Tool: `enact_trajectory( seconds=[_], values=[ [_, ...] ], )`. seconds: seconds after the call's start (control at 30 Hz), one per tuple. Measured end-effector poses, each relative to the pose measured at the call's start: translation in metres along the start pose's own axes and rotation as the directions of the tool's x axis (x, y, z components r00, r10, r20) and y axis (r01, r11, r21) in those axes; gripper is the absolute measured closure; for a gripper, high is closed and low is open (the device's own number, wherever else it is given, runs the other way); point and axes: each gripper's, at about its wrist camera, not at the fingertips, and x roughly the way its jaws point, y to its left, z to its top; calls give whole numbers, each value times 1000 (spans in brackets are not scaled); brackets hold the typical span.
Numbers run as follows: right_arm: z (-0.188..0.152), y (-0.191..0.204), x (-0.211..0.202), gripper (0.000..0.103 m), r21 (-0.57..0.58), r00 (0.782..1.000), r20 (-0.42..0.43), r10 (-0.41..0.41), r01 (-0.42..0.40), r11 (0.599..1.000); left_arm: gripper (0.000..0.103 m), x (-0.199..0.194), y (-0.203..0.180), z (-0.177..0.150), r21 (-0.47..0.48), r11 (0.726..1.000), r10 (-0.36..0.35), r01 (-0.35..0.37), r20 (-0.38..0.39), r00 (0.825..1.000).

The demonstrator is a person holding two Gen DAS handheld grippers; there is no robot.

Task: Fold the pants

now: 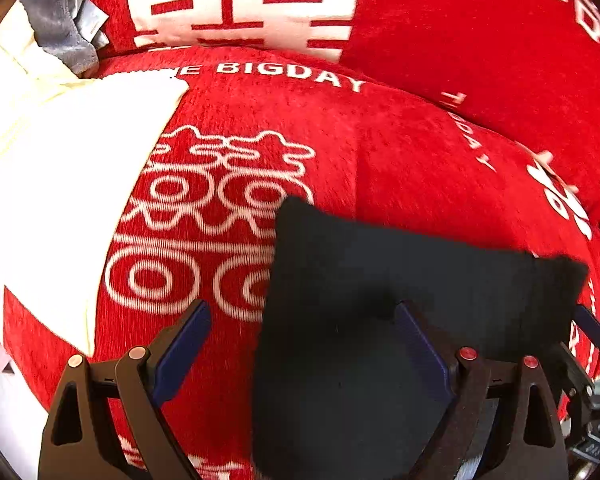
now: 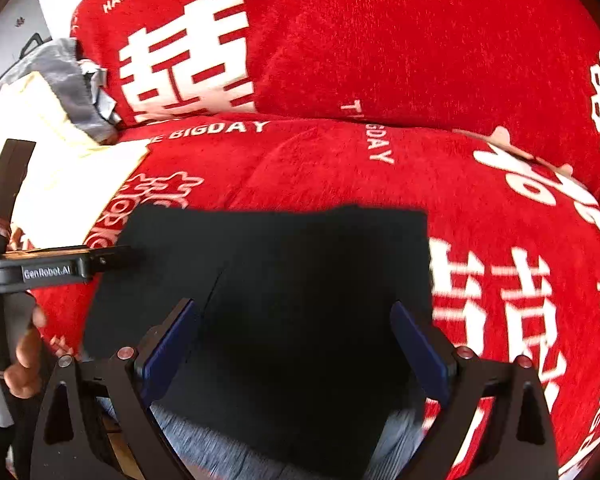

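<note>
Pants, black and already folded into a compact rectangle, lie flat on the red sofa cushion at lower centre of the right wrist view, long axis running left to right. The right gripper stands directly over them, jaws wide apart and holding nothing. The left gripper, jaws equally spread and empty, sits at the pants' left edge, so the right is judged nearer.

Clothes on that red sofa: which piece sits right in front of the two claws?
The black pants, folded flat between both open grippers. The cream garment and grey one lie off to the left.
</note>
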Motion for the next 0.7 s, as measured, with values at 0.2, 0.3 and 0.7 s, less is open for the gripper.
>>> enact_trajectory(
  seconds=[0.2,0.3,0.7],
  values=[
    [19,0,32,3,-62,998,-59,-20,16,998,9,29,-10,15,58,997,47,-44,-37,998],
    [18,-5,53,0,-80,994,-107,-30,22,997,9,41,-8,14,21,1000,-2,3,-68,998],
    [36,-13,42,0,-52,995,-78,-55,51,997,0,13,-5,27,28,999,-41,40,33,999]
  ],
)
